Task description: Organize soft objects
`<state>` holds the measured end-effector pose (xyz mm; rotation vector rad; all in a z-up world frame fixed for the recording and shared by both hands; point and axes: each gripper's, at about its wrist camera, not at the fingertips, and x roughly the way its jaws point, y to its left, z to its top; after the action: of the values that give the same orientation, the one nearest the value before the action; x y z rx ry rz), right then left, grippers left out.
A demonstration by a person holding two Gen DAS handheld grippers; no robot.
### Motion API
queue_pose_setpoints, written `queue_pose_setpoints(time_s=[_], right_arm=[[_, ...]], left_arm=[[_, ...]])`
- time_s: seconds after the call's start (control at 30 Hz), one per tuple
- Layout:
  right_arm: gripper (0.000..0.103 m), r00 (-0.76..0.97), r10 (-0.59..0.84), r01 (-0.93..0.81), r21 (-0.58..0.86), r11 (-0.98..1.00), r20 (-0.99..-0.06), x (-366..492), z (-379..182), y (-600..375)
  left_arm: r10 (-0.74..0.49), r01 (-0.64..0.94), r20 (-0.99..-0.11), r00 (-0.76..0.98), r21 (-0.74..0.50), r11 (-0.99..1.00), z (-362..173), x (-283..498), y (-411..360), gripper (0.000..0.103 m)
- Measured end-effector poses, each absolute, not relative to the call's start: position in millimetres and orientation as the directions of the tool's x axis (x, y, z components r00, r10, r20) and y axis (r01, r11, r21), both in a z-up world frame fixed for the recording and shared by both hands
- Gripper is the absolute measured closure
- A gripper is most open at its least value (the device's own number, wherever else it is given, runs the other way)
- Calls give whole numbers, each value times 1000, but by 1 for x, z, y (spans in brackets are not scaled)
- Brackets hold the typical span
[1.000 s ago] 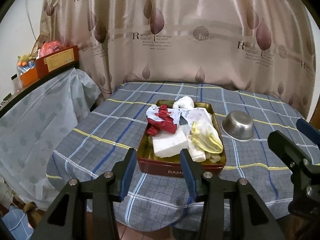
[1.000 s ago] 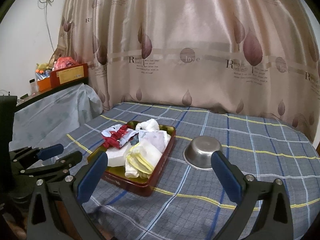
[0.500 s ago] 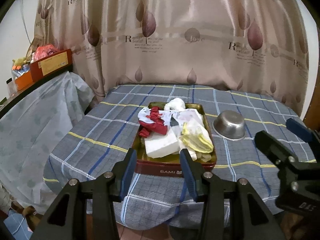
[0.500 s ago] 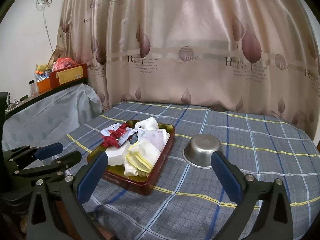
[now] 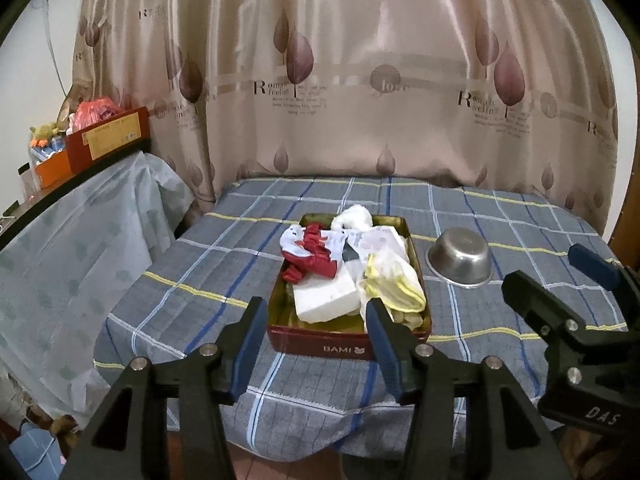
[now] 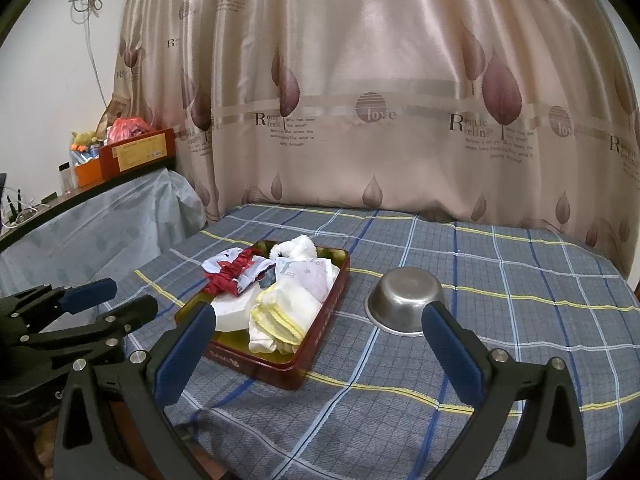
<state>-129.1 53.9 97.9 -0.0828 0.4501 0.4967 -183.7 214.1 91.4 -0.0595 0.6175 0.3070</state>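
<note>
The left gripper (image 5: 316, 338) is opening its jaws, nothing between them. Just beyond its fingertips sits the red tin tray (image 5: 320, 342) on the plaid-covered table (image 5: 224, 264), piled with a white foam block (image 5: 324, 298), yellow-edged cloth (image 5: 394, 290) and red-and-white fabric (image 5: 310, 252). The right gripper (image 6: 316, 344) stands wide and empty; a steel bowl (image 6: 404, 298) lies upturned ahead of its right finger.

I count one tin (image 5: 320, 345), one bowl (image 5: 460, 258) and two tongs of mine, left (image 5: 315, 334) and right (image 6: 318, 342). In the tin: one white block (image 5: 326, 296), one red cloth (image 5: 312, 260), one yellow-edged cloth (image 5: 394, 282), one fluffy ball (image 5: 354, 217).
</note>
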Motion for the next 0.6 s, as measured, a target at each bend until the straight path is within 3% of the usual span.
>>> queue_pose_setpoints(time_s=[0.6], right_arm=[[0,782,444,-481,29,876,-438,-131,96,54]], left_arm=[[250,-306,-605,756,11,952,83,-179,218,51]])
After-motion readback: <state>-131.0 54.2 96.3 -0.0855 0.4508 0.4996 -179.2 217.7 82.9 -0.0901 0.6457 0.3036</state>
